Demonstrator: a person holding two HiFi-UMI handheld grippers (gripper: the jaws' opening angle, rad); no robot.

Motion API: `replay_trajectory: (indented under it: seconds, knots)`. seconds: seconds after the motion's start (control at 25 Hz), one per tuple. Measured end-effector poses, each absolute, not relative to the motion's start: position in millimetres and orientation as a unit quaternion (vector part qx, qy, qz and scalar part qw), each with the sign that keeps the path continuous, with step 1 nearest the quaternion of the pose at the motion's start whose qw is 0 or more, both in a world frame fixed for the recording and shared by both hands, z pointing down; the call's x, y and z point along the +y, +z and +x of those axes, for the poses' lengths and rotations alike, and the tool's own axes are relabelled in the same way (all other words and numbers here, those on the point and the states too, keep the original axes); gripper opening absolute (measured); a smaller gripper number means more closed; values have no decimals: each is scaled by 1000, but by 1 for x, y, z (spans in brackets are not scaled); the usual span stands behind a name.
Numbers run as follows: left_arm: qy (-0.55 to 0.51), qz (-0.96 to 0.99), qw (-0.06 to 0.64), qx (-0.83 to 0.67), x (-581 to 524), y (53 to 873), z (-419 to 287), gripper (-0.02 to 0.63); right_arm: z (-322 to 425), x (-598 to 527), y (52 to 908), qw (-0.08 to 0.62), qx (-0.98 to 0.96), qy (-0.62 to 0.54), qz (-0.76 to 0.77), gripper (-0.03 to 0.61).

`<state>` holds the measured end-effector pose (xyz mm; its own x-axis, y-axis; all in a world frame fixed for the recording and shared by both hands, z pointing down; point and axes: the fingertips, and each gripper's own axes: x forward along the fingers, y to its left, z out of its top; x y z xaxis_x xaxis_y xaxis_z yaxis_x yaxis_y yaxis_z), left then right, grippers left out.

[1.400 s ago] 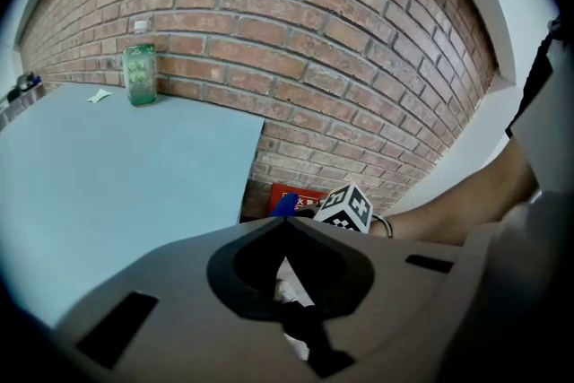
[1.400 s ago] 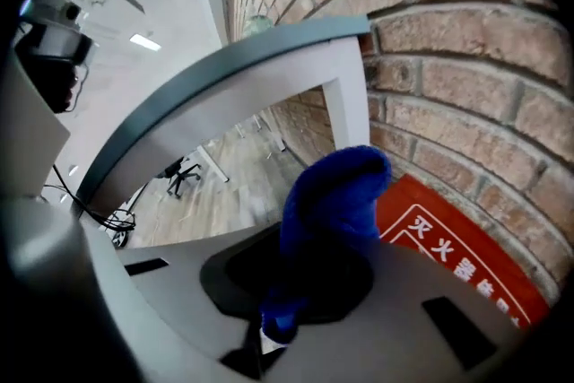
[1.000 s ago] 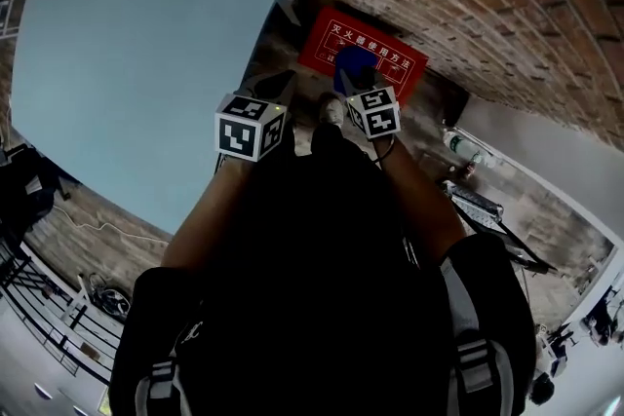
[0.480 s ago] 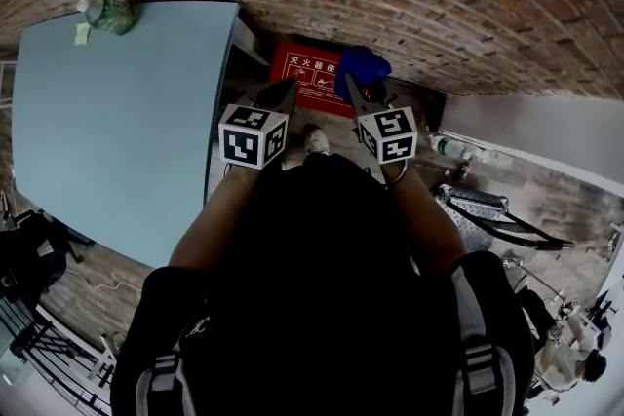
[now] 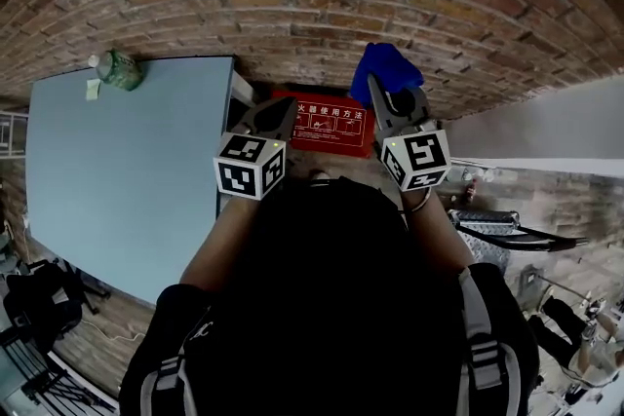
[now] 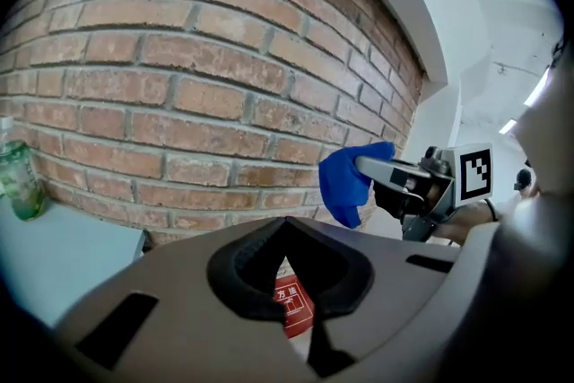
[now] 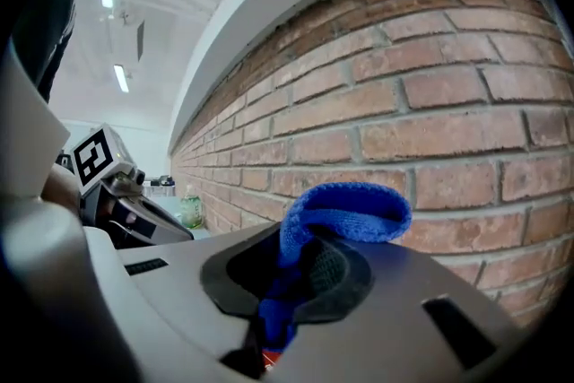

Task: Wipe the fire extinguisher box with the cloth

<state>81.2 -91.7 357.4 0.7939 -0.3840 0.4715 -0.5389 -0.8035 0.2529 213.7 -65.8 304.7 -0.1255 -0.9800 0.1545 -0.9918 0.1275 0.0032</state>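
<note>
Your right gripper (image 5: 392, 102), clamped on the blue cloth (image 5: 383, 68), has risen clear of the red fire extinguisher box (image 5: 327, 125); left gripper (image 5: 271, 117) closed, empty; wiping looks paused.

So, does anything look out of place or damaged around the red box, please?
Nothing stands out. The red fire extinguisher box sits square beside the brick wall, the blue cloth is clamped in the right gripper, and the green plastic bottle stands upright on the pale blue table.

right tool (image 5: 392, 100) | grips blue cloth (image 5: 384, 65) | above red box (image 5: 330, 125)
</note>
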Motion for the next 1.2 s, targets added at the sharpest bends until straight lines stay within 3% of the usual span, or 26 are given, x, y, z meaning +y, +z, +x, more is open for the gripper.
replay_trajectory:
  seconds: [0.56, 1.2]
  knots:
    - [171, 941, 131, -263, -113, 296, 100, -6, 216, -56, 256, -7, -753, 43, 656, 43]
    - [180, 931, 149, -279, -107, 307, 82, -6, 209, -55, 258, -11, -768, 53, 639, 43]
